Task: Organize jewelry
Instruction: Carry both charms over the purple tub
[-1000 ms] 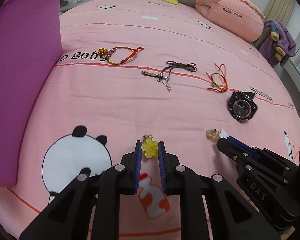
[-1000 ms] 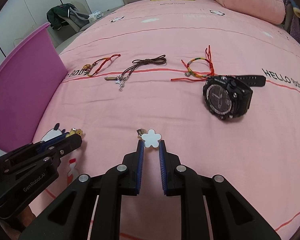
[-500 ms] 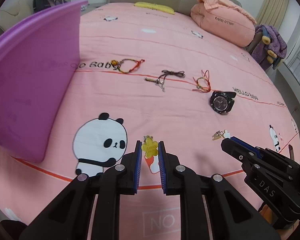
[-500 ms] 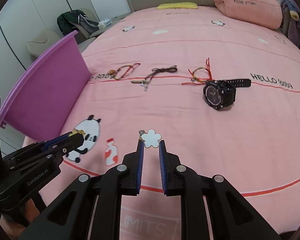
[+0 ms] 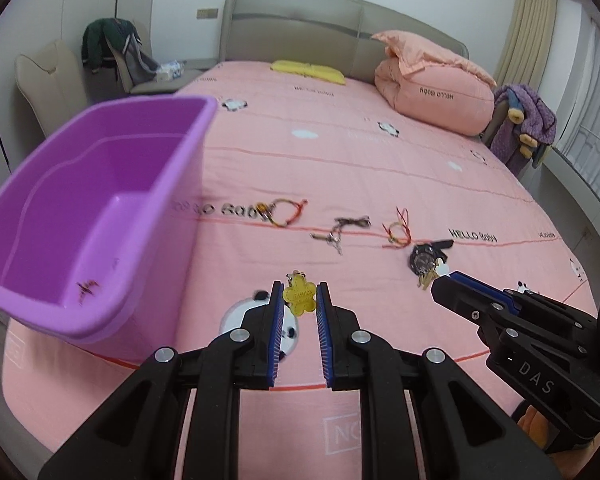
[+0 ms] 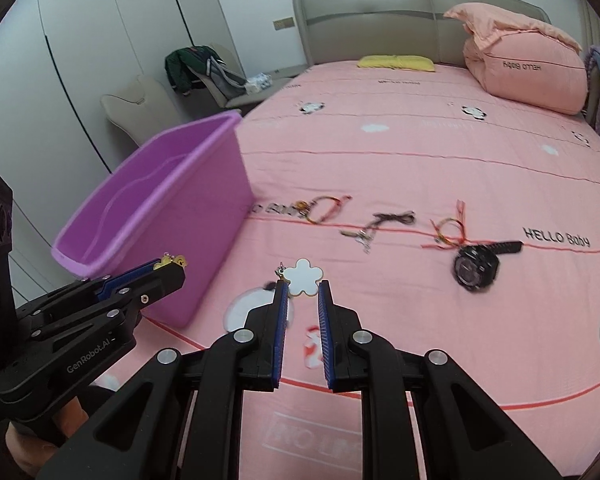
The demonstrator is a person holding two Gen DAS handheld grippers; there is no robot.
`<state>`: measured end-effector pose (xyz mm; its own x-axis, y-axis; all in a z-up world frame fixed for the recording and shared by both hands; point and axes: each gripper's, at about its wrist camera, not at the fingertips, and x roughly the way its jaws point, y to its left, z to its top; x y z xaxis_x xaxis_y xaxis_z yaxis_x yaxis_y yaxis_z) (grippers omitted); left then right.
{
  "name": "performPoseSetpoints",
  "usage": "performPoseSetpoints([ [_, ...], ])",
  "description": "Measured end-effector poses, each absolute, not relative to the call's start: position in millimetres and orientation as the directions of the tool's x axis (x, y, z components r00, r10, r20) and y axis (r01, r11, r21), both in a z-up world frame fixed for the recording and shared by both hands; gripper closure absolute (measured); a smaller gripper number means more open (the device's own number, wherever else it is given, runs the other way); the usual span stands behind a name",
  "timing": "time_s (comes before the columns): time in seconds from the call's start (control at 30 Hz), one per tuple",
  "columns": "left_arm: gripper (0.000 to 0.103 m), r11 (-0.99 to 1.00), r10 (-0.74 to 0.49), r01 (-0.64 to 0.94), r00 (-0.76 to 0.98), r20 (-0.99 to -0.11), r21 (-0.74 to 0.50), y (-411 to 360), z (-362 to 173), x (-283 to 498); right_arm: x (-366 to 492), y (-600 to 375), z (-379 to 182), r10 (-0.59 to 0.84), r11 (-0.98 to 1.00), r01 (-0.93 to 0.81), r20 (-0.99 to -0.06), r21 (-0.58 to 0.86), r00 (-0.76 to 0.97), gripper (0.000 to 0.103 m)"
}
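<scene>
My left gripper [image 5: 300, 298] is shut on a yellow flower charm [image 5: 299, 294] and holds it high above the bed, right of the purple bin [image 5: 80, 216]. My right gripper [image 6: 302, 286] is shut on a white flower charm [image 6: 306, 277], also lifted. On the pink bedsheet lie a multicolour bracelet [image 5: 286, 213], a brown cord necklace [image 5: 342, 230], a red string bracelet [image 5: 398, 232] and a black watch [image 6: 476, 266]. The bin holds one small dark item [image 5: 87, 286].
The bin also shows in the right wrist view [image 6: 160, 216] at the left bed edge. A pink pillow [image 5: 432, 88] and a yellow cushion [image 5: 308, 69] lie near the headboard. A chair with clothes [image 5: 116, 56] stands left of the bed.
Both grippers have risen well above the bed with their charms. The bin's open inside has come into view at the left.
</scene>
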<state>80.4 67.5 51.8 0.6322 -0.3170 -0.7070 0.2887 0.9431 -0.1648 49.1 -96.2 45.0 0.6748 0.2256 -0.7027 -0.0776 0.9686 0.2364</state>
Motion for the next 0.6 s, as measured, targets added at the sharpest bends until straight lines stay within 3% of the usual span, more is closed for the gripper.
performPoseSetpoints([
  [0.3,0.087,0.973,-0.23,0.194,0.72,-0.655,-0.129,144.3,100.0,107.7,82.2,-25.8,85.4,0.316,0.948,-0.205,-0.651,0.244,0.69,0.088],
  [0.6,0.086,0.996,-0.088,0.044,0.727,-0.681,-0.082,217.4,96.3,136.9,123.5,52.5,96.4,0.41,0.911,-0.33,-0.642,0.249,0.648,0.088],
])
